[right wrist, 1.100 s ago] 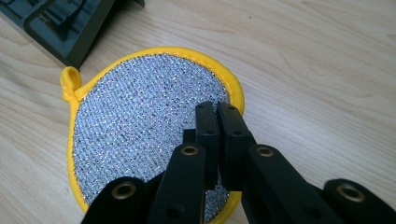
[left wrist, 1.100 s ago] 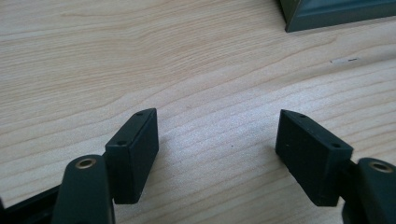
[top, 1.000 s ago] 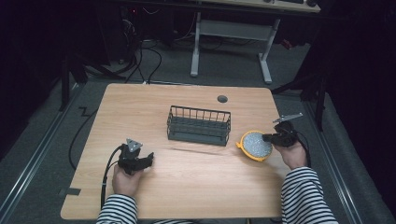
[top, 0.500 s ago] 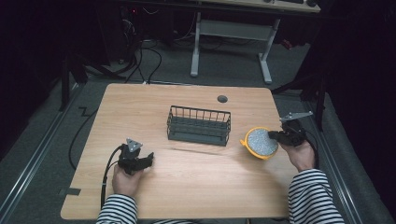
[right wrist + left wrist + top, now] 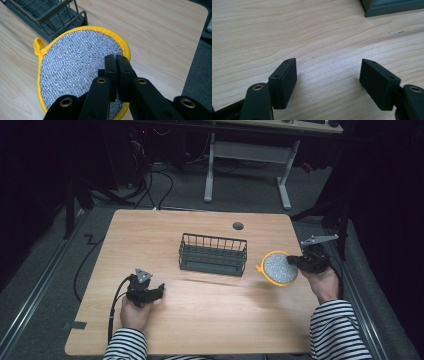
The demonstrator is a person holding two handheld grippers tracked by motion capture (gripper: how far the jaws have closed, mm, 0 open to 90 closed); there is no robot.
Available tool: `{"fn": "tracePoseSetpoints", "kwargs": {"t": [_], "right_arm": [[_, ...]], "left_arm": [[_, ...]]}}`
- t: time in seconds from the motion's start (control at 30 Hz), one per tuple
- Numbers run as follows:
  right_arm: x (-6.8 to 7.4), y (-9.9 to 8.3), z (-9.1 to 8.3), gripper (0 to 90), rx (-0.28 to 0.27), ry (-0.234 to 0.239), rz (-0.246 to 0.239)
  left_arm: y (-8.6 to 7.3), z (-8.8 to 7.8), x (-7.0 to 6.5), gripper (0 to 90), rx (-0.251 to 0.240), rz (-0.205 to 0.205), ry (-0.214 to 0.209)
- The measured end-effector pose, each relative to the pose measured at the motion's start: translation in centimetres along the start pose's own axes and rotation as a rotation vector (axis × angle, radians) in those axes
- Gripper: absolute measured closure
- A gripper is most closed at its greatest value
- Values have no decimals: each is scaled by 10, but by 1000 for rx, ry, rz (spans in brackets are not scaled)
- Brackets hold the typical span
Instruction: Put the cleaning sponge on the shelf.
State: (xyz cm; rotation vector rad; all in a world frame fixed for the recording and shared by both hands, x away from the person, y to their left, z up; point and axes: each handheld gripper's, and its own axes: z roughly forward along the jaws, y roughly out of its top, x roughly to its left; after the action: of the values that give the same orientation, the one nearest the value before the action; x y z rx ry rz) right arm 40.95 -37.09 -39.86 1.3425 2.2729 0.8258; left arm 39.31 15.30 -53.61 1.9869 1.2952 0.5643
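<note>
The right claw (image 5: 116,65) pinches the round yellow-rimmed scrubber (image 5: 80,65) by its near edge, holding it tilted above the counter (image 5: 210,315) at the right. The wire basket (image 5: 213,254) stands just left of the scrubber, nothing between them. The left claw (image 5: 328,75) rests spread and empty at the near left, well apart.

- My right gripper (image 5: 296,261) sits at the table's (image 5: 210,320) right edge, the scouring pad (image 5: 278,268) held off the tabletop, just left of it.
- The wire basket (image 5: 213,254) stands left of the pad, at mid-table.
- My left gripper (image 5: 159,290) rests near me, the basket beyond it to the right.
</note>
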Motion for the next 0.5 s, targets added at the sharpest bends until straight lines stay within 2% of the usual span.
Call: {"fn": "tracePoseSetpoints", "kwargs": {"t": [0.1,0.23,0.5], "right_arm": [[-1,5,-2,882,-28,18,1],[-1,10,-6,883,-38,21,7],[7,34,-13,883,-68,20,-25]], "left_arm": [[0,0,0,303,1,0,-1],[0,0,0,303,1,0,-1],[0,0,0,304,0,0,-1]]}}
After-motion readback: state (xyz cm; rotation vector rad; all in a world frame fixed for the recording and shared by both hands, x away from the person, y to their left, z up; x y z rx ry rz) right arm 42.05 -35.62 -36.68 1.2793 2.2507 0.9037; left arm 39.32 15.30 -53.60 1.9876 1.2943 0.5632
